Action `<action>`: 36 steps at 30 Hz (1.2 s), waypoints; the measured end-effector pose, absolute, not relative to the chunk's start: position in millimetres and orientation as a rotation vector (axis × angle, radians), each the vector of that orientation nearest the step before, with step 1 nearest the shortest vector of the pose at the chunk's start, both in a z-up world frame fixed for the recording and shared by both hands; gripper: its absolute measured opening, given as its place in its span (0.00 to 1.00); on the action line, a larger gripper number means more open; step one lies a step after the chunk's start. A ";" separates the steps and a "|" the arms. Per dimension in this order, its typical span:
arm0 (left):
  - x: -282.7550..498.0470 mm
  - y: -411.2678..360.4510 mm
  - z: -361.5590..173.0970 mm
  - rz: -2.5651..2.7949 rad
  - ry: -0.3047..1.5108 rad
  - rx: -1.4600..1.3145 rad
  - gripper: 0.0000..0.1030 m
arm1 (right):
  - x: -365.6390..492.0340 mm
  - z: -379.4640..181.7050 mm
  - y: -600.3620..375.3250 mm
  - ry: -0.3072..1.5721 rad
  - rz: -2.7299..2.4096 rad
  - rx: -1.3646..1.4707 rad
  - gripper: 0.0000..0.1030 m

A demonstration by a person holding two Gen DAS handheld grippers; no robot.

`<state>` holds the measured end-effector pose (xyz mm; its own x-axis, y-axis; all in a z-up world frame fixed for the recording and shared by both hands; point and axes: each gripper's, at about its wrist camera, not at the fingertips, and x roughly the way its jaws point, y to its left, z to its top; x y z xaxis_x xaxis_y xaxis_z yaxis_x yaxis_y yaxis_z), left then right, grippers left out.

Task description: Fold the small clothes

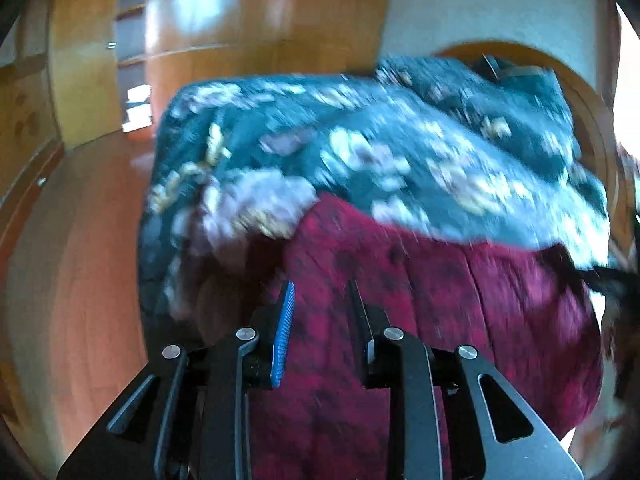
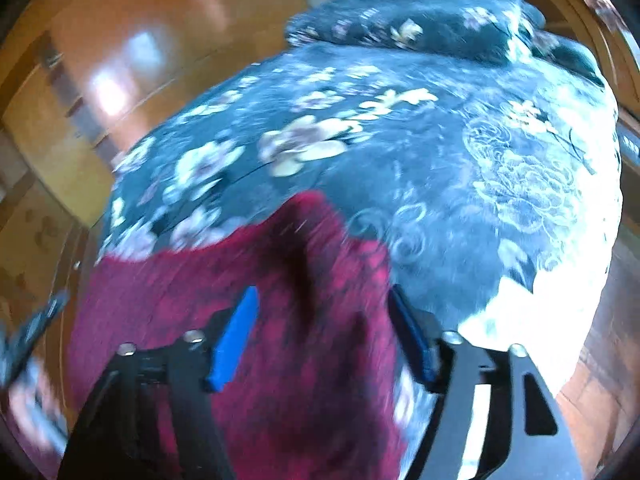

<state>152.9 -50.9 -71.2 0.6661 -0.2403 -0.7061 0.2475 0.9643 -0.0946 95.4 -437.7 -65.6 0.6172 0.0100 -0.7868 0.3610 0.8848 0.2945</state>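
Observation:
A maroon garment with dark mottling (image 1: 440,280) lies spread on a bed covered by a dark blue floral bedspread (image 1: 360,140). My left gripper (image 1: 322,300) hangs just above the garment's near part. Its blue-padded fingers stand a narrow gap apart, with only cloth showing behind them. In the right wrist view the same garment (image 2: 280,380) has a raised fold running up between the fingers of my right gripper (image 2: 324,304). Those jaws are wide apart, and the pads do not clearly press on the cloth. Both views are blurred by motion.
The bedspread (image 2: 360,140) runs back to a lumpy pillow heap (image 2: 400,20) at the head of the bed. Glossy wooden wardrobes (image 1: 240,20) and a wooden floor (image 1: 80,240) lie to the left. A dark blurred shape (image 2: 32,332) sits at the left edge.

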 end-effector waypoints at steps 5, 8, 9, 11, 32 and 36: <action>150.1 -66.6 -89.8 -0.263 0.832 0.122 0.24 | 141.0 -114.3 -456.0 1.088 -0.263 0.420 0.61; 142.6 -69.1 -75.4 -0.312 0.795 0.088 0.24 | 133.5 -117.3 -463.6 1.068 -0.232 0.439 0.67; 138.3 -72.0 -71.1 -0.345 0.788 0.070 0.24 | 125.2 -112.7 -468.0 1.050 -0.199 0.460 0.67; 127.5 -81.7 -66.3 -0.413 0.777 0.057 0.24 | 109.5 -107.1 -473.4 1.029 -0.141 0.491 0.71; 114.1 -128.1 -110.1 -0.540 0.937 0.054 0.26 | -2.5 -150.9 -433.9 0.973 0.304 0.960 0.56; 115.4 -125.6 -111.7 -0.541 0.944 0.036 0.26 | -1.4 -131.8 -418.2 0.947 0.317 0.938 0.36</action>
